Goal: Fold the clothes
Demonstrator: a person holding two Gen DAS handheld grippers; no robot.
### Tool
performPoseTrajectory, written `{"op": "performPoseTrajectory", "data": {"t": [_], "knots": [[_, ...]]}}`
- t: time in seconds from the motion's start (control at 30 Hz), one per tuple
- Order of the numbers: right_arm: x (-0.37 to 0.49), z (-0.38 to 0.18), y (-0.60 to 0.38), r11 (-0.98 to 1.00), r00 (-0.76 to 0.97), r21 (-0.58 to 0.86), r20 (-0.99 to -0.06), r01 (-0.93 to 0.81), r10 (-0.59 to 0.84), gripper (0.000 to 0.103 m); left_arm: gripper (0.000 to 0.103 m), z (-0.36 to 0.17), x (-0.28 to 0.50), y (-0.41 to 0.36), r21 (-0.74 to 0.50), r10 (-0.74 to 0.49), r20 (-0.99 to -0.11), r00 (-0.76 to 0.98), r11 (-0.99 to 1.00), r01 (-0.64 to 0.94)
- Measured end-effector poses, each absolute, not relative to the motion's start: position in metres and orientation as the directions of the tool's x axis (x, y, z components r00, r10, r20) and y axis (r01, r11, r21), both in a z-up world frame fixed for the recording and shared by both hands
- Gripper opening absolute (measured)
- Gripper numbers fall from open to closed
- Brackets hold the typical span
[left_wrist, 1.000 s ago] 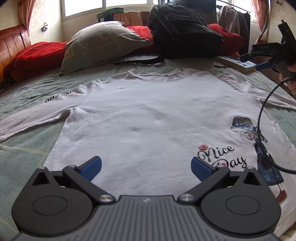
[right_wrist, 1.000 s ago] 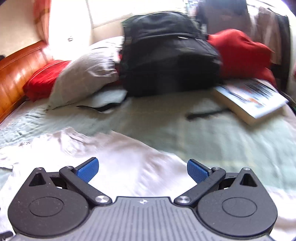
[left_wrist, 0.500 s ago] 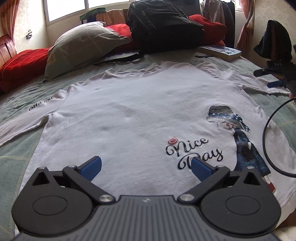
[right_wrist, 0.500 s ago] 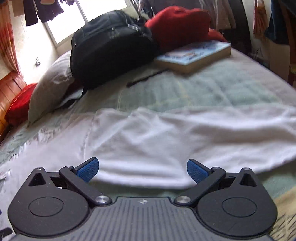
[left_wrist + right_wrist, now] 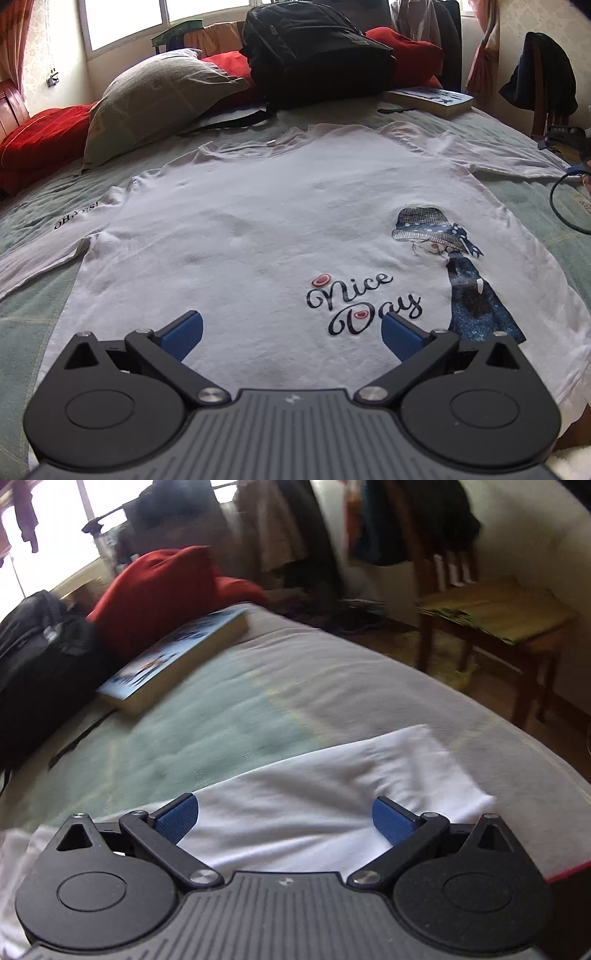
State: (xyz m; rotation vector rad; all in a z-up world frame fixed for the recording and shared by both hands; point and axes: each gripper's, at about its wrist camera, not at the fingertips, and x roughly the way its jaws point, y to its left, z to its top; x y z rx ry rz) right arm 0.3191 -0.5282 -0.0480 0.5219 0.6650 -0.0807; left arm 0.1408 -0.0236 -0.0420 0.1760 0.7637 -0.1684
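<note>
White tee (image 5: 258,229) lies flat on the bed (image 5: 37,314); right gripper (image 5: 284,818) has swung out to the sleeve (image 5: 369,775), left gripper (image 5: 291,330) hovers at the hem, both jaws wide open, empty.

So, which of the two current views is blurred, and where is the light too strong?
Left wrist view: sharp, the "Nice Day" print on the white shirt reads clearly; the window is overexposed; fisheye bends the bed edges. Right wrist view: motion-blurred, the book cover and the chair are smeared; the window at upper left is blown out white.
</note>
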Motion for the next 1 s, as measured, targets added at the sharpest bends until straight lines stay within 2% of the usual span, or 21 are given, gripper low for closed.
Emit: {"op": "performPoseTrajectory", "data": {"t": [0.3,0.4,0.47,0.63,0.8,0.87,1.0], "knots": [[0.309,-0.048,-0.54,0.848,0.775,0.478,-0.617,0.228,0.139,0.103,0.102,-0.038,0.141,-0.038,0.107,-0.109,-0.693,0.713,0.962,0.251],[0.308,-0.064,-0.534,0.868,0.71,0.373,-0.704,0.327,0.035,0.102,0.102,-0.039,0.138,-0.037,0.111,-0.103,-0.692,0.714,0.963,0.247],[0.289,-0.067,-0.538,0.863,0.731,0.374,-0.682,0.34,0.007,0.1,0.102,-0.04,0.138,-0.033,0.105,-0.097,-0.693,0.714,0.967,0.234],[0.287,-0.05,-0.514,0.897,0.665,0.184,-0.732,0.402,-0.149,0.101,0.102,-0.04,0.138,-0.03,0.102,-0.096,-0.695,0.713,0.968,0.23],[0.317,-0.045,-0.481,0.953,0.699,0.107,-0.704,0.284,-0.129,0.103,0.102,-0.038,0.132,-0.032,0.1,-0.113,-0.682,0.722,0.964,0.245],[0.331,-0.057,-0.471,0.963,0.684,0.074,-0.719,0.258,-0.128,0.103,0.102,-0.038,0.13,-0.031,0.102,-0.109,-0.68,0.725,0.966,0.24],[0.324,-0.072,-0.471,0.958,0.661,0.004,-0.725,0.288,-0.196,0.103,0.102,-0.038,0.128,-0.022,0.092,-0.096,-0.679,0.727,0.972,0.214]]}}
